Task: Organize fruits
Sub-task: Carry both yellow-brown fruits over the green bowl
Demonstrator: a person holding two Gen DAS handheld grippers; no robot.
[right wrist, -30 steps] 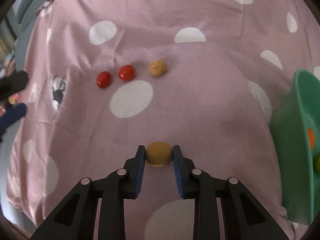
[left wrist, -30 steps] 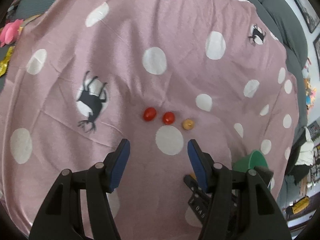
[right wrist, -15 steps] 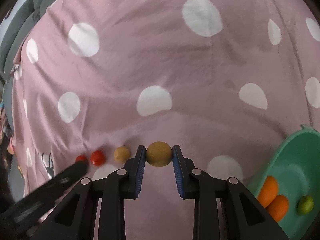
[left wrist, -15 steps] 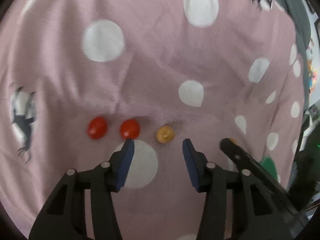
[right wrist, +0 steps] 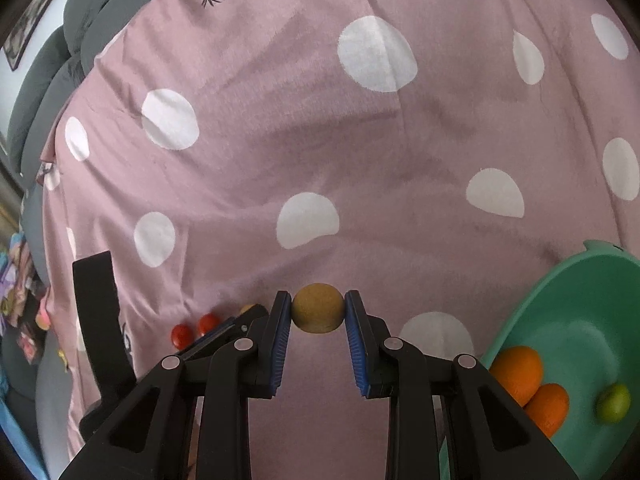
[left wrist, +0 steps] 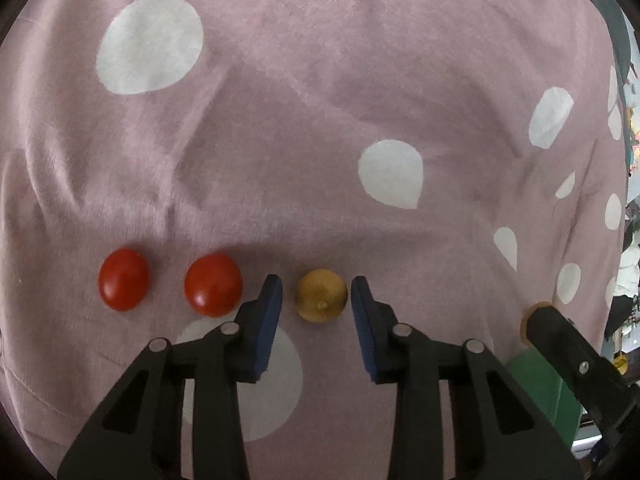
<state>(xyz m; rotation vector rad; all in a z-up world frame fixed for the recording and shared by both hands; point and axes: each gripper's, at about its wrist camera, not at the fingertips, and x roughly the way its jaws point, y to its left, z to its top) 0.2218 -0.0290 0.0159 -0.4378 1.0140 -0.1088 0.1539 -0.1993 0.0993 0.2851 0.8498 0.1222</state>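
My left gripper [left wrist: 316, 296] is open, its blue pads on either side of a small tan round fruit [left wrist: 321, 296] lying on the pink dotted cloth, with gaps on both sides. Two red cherry tomatoes [left wrist: 213, 284] [left wrist: 124, 279] lie in a row to its left. My right gripper [right wrist: 318, 314] is shut on a second tan round fruit [right wrist: 318, 308] and holds it above the cloth. A green bowl [right wrist: 568, 304] at the right holds two oranges [right wrist: 516, 368] and a lime [right wrist: 613, 402]. The right gripper's arm and the bowl show at the left wrist view's lower right.
The pink cloth with white dots [left wrist: 320, 120] covers the whole surface. Grey bedding [right wrist: 60, 60] rings its far edge. The left gripper's body [right wrist: 100, 320] stands at the lower left of the right wrist view, with the tomatoes [right wrist: 182, 334] beside it.
My left gripper moved forward and down until its pads straddle the tan fruit, and it narrowed. My right gripper lifted its fruit off the cloth and moved toward the bowl.
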